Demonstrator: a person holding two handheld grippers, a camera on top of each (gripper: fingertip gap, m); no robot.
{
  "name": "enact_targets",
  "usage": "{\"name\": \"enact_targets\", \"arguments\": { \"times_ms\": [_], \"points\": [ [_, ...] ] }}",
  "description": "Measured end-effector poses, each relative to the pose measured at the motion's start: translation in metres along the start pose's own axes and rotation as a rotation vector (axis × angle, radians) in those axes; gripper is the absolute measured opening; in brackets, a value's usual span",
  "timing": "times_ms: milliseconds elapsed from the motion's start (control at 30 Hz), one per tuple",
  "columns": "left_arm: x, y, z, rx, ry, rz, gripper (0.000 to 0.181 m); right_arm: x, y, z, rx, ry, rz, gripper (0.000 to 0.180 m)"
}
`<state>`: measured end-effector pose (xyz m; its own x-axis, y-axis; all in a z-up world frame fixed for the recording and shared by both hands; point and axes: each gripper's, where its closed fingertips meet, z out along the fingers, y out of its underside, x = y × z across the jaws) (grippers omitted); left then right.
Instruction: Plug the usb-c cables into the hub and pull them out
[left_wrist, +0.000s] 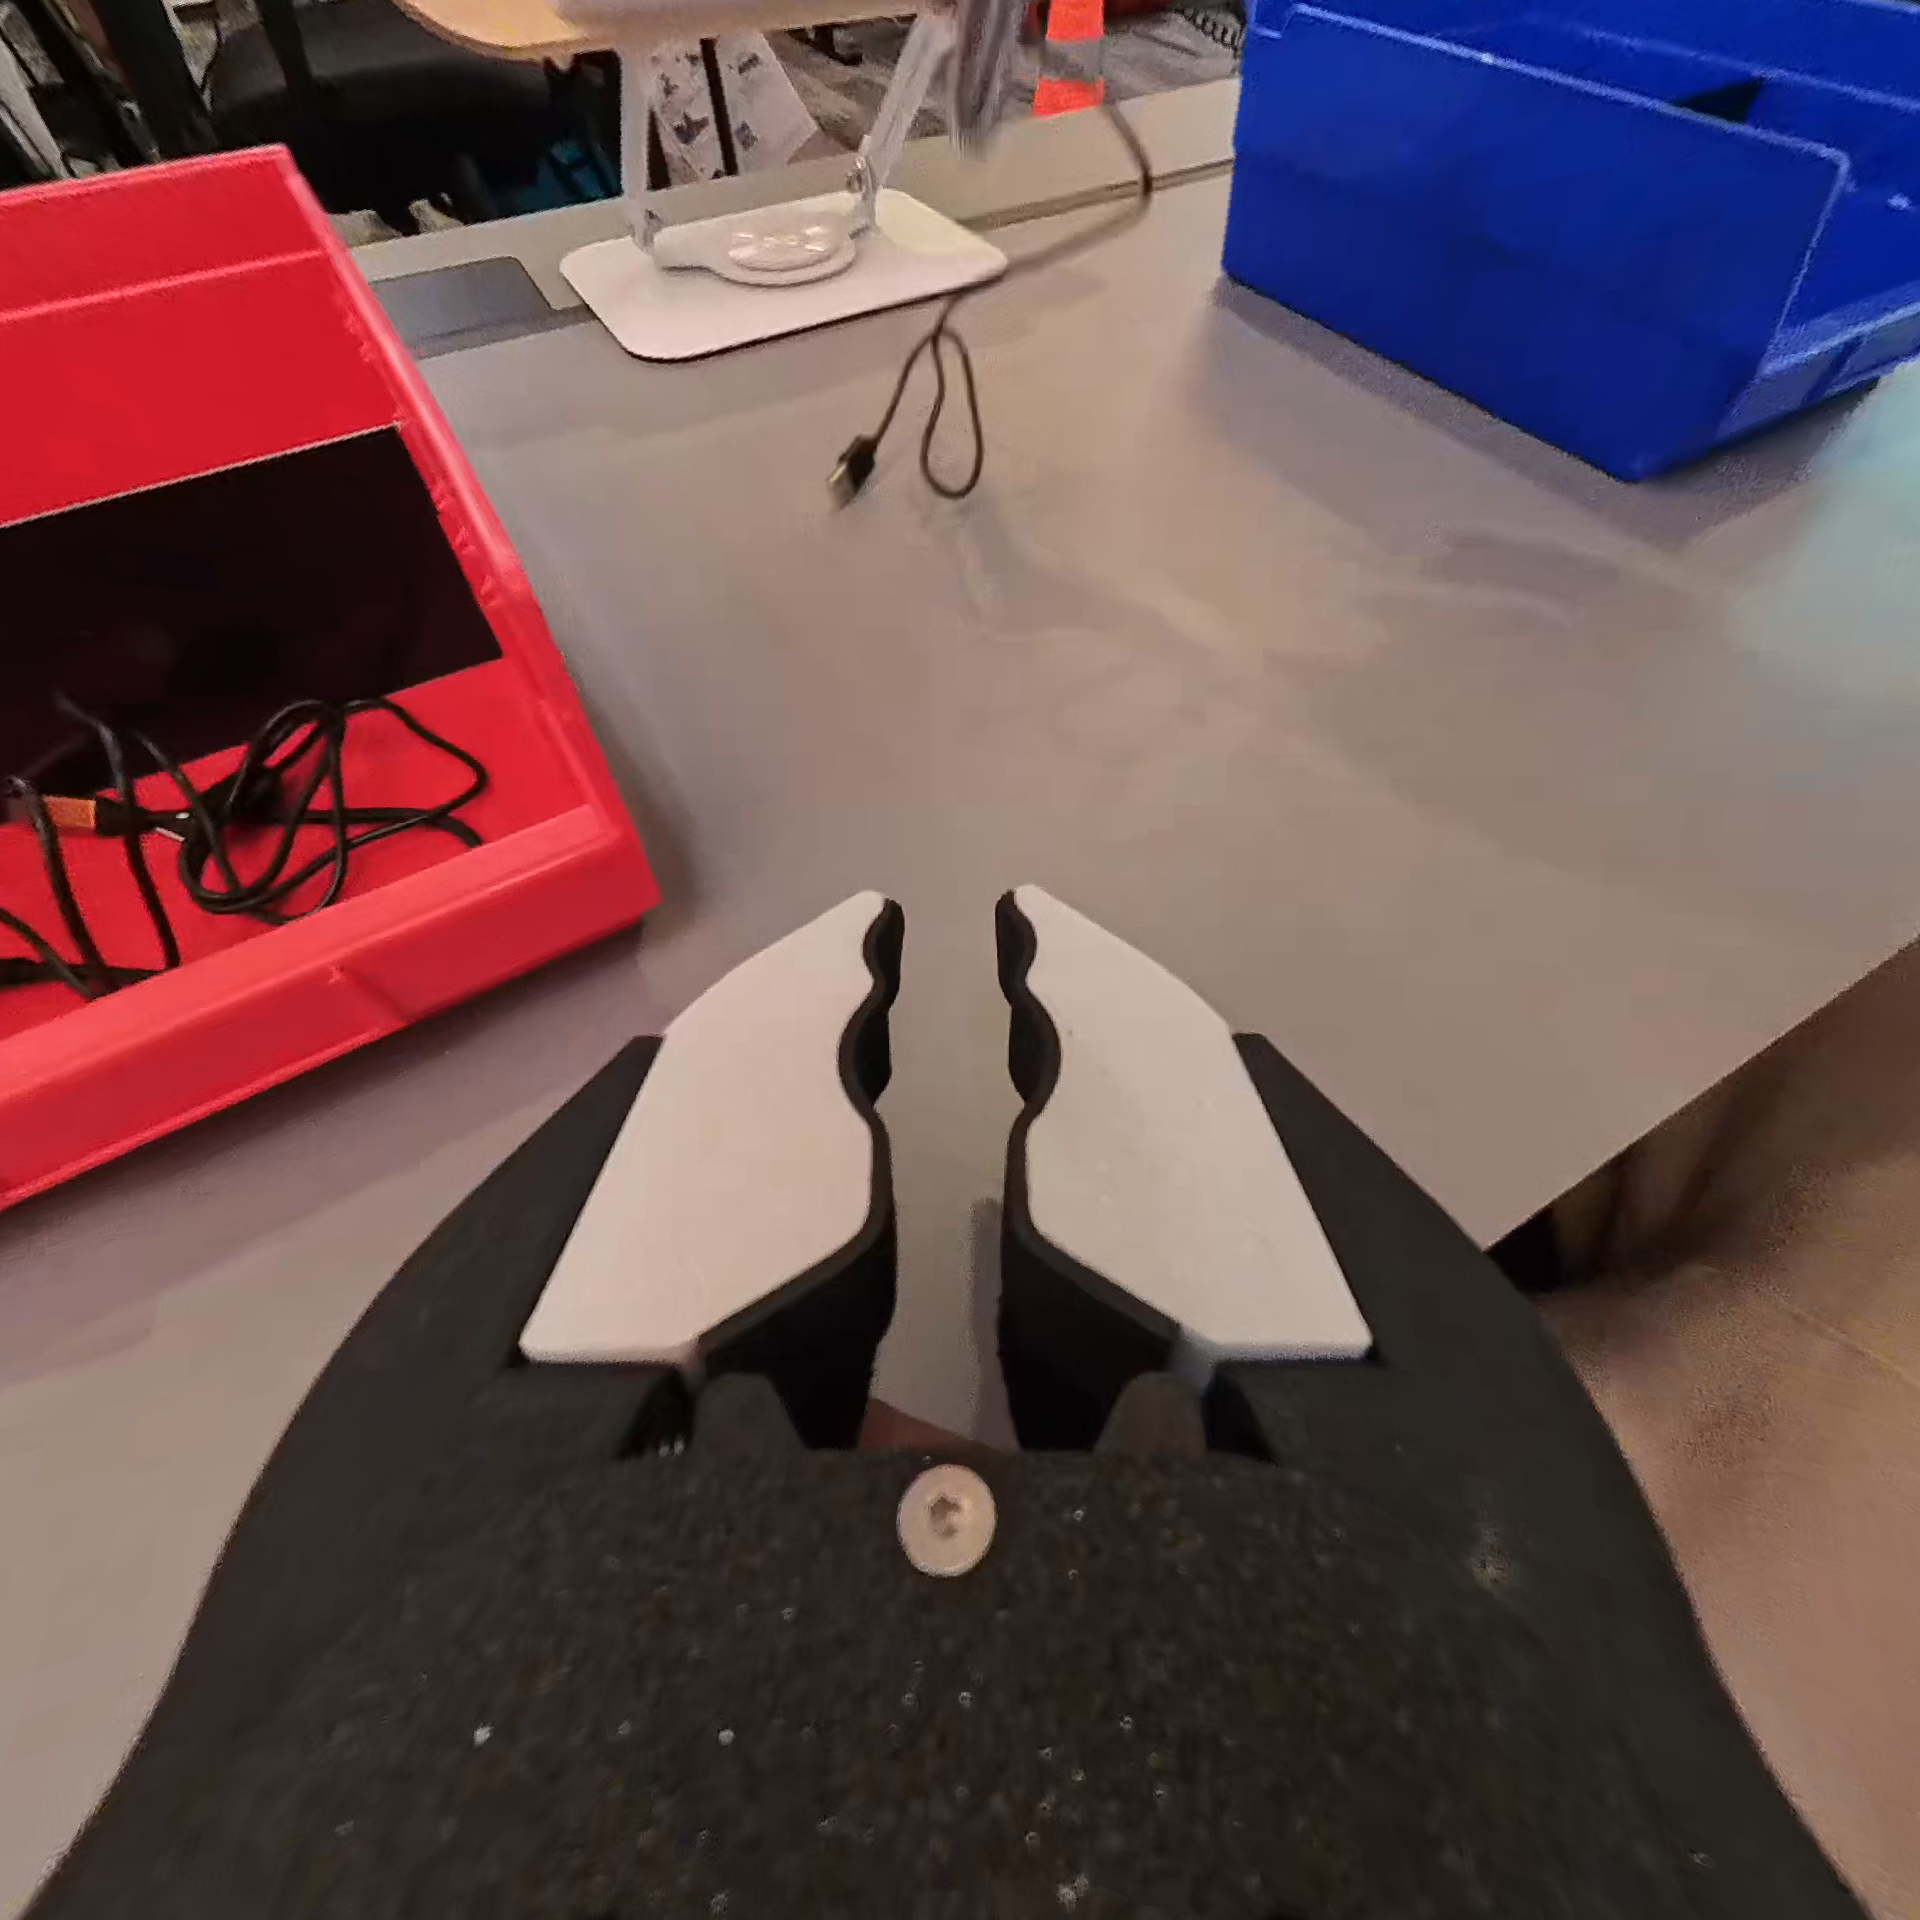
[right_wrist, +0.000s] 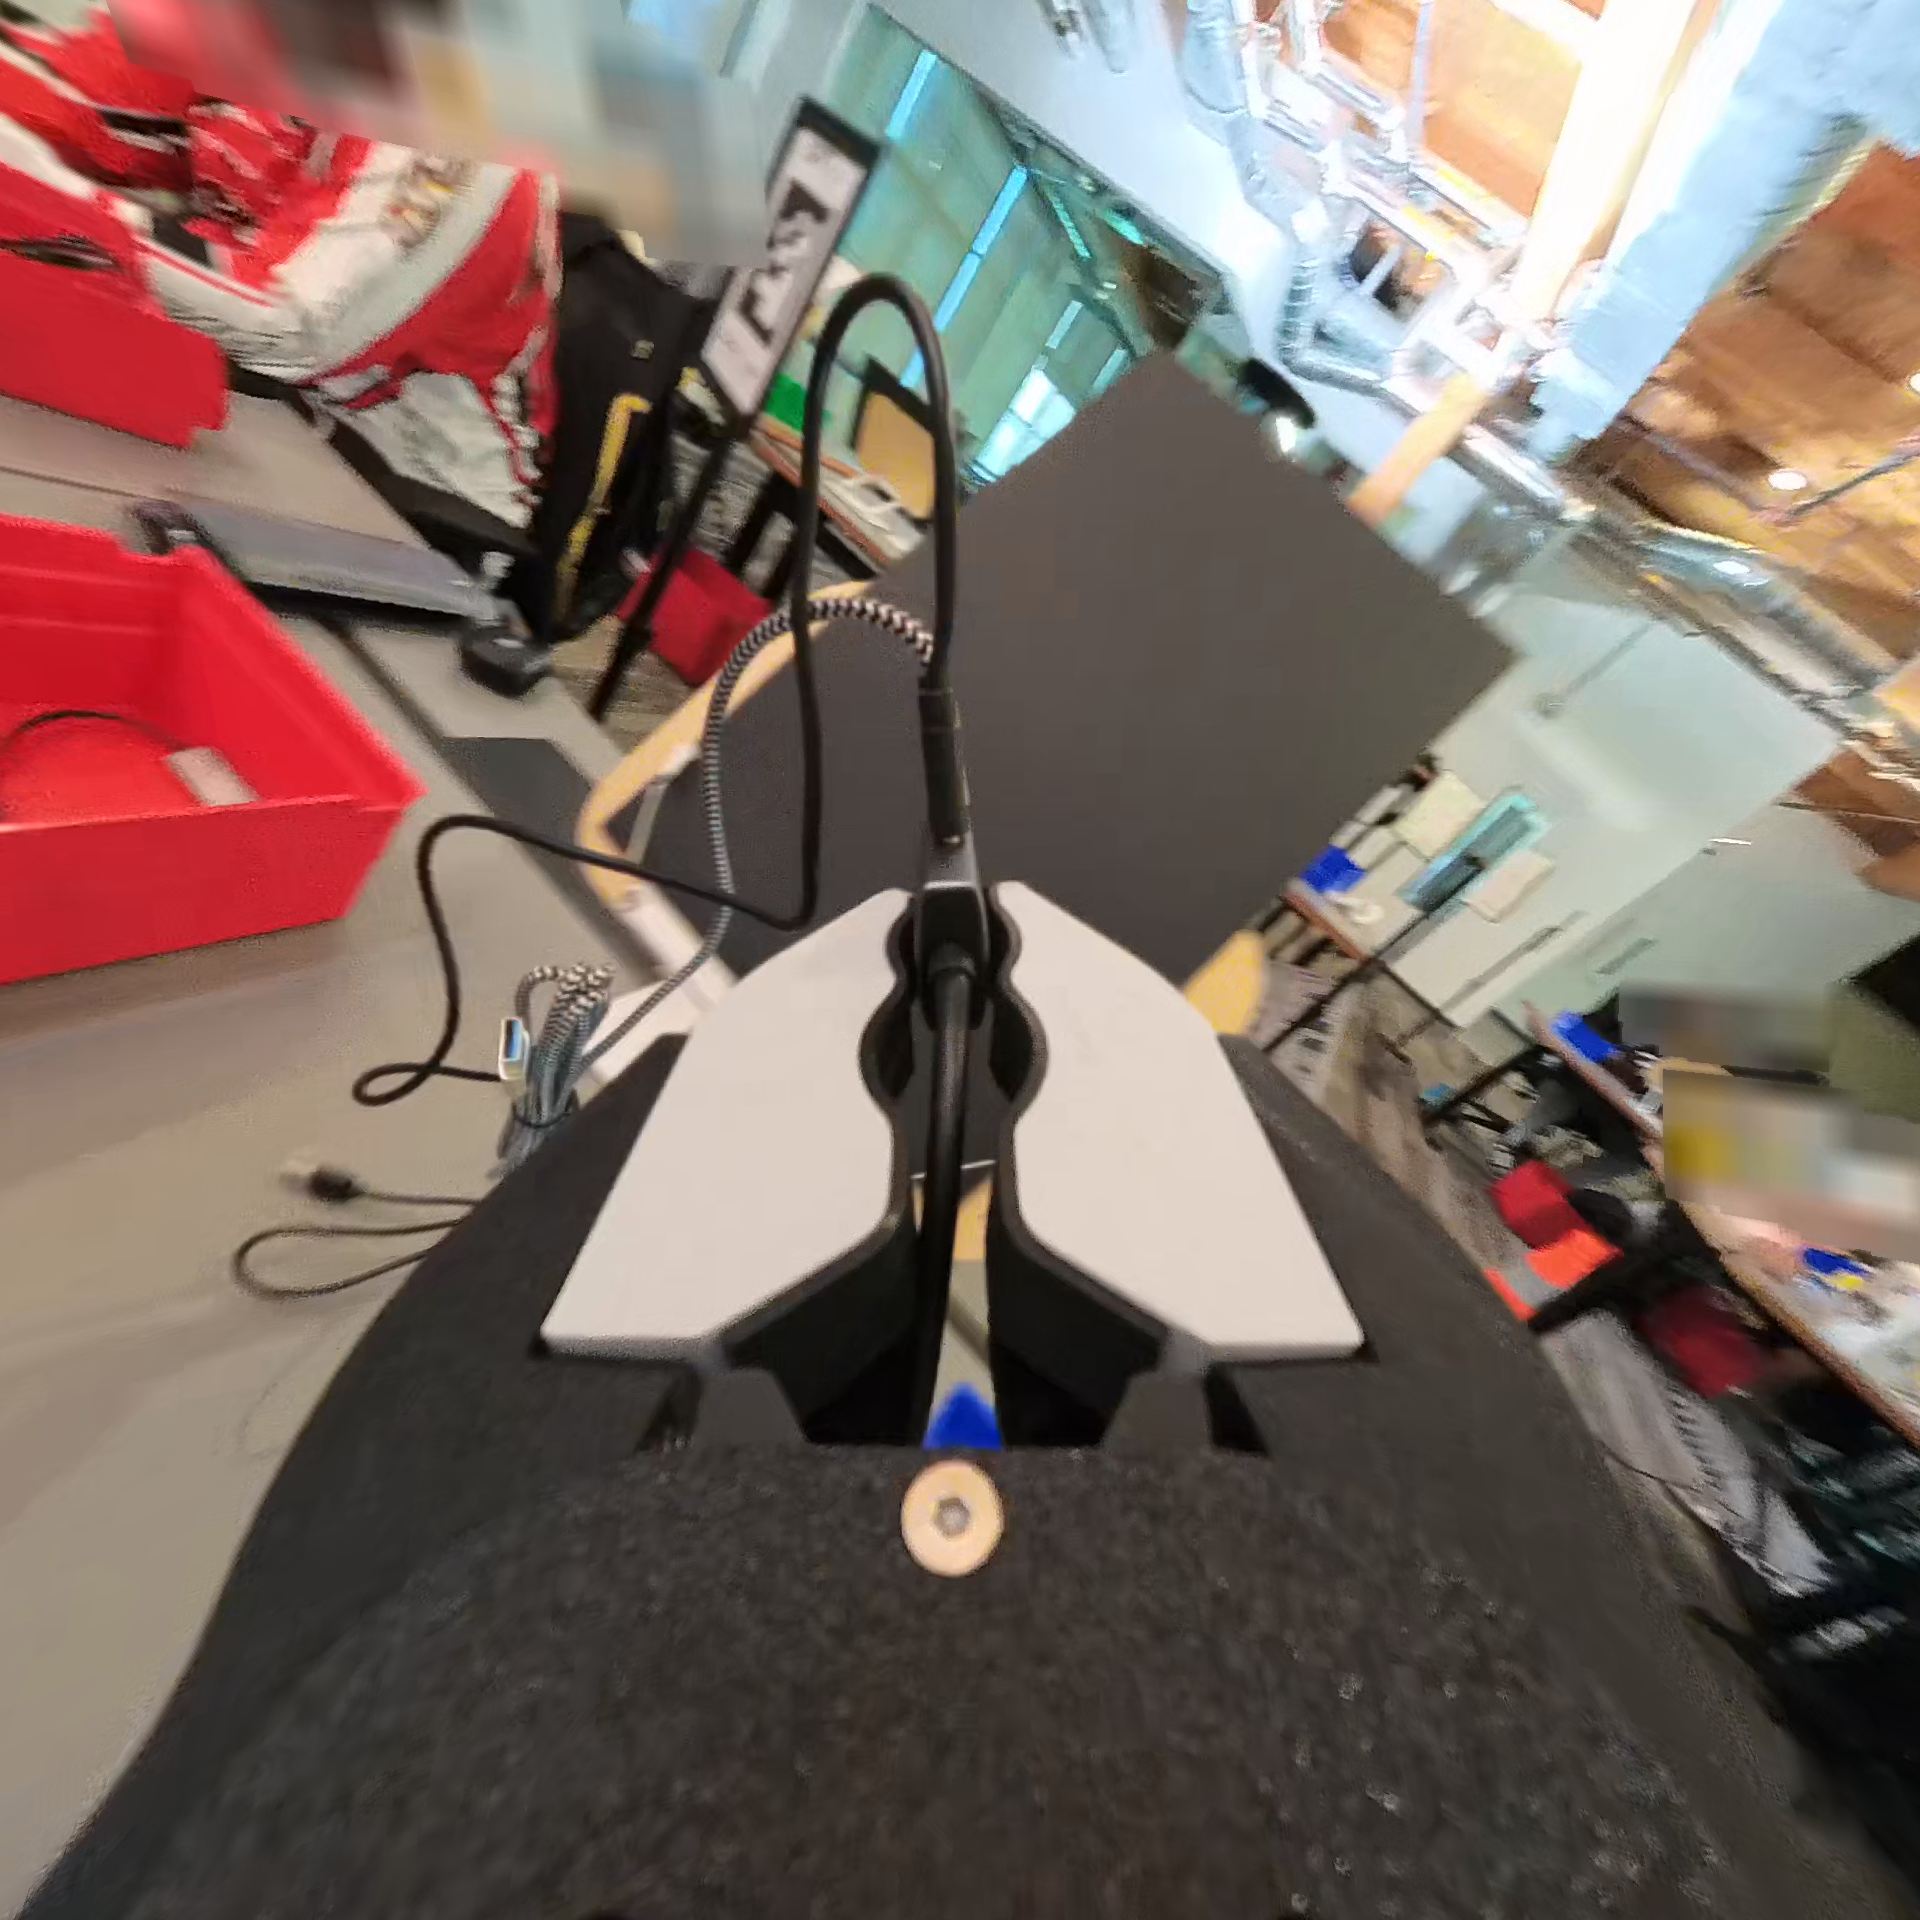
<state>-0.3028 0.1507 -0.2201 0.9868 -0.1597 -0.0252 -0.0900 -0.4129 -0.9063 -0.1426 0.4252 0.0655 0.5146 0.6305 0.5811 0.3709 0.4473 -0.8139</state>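
Observation:
My right gripper (right_wrist: 951, 904) is shut on a thin dark hub (right_wrist: 951, 873), seen edge-on and lifted off the table, tilted up towards the room. The hub's own black lead (right_wrist: 945, 1091) runs back between the fingers. A dark plug (right_wrist: 940, 748) sits in the hub's far end. A black cable (right_wrist: 883, 296) and a braided cable (right_wrist: 727, 707) arc from there down to the table on the left. My left gripper (left_wrist: 949, 914) is slightly open and empty, low over the grey table (left_wrist: 1247, 779). A loose black USB cable (left_wrist: 854, 468) lies farther ahead.
A red bin (left_wrist: 312, 987) with tangled black cables (left_wrist: 312, 810) stands at the left, a blue bin (left_wrist: 1507, 260) at the far right. A white stand base (left_wrist: 779, 281) sits at the back. The table edge (left_wrist: 1662, 1091) runs close on the right. Another black cable (right_wrist: 332, 1184) lies on the table. The gap from one gripper's tips to the other's is roughly 40 centimeters.

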Motion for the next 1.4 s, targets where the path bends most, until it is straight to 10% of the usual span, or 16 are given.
{"name": "enact_targets", "arguments": {
  "times_ms": [667,1067,1400],
  "points": [
    [0.022,0.012,0.018,-0.097,0.050,0.081,0.016,0.298,-0.129,-0.090,-0.152,0.381,-0.071,0.009],
    [0.021,0.014,0.017,-0.105,0.051,0.084,0.016,0.314,-0.057,-0.092,-0.292,0.382,-0.064,0.009],
    [0.025,0.017,0.018,-0.122,0.067,0.087,0.017,0.196,0.131,-0.083,-0.590,0.024,-0.043,0.009]
  ]
}}
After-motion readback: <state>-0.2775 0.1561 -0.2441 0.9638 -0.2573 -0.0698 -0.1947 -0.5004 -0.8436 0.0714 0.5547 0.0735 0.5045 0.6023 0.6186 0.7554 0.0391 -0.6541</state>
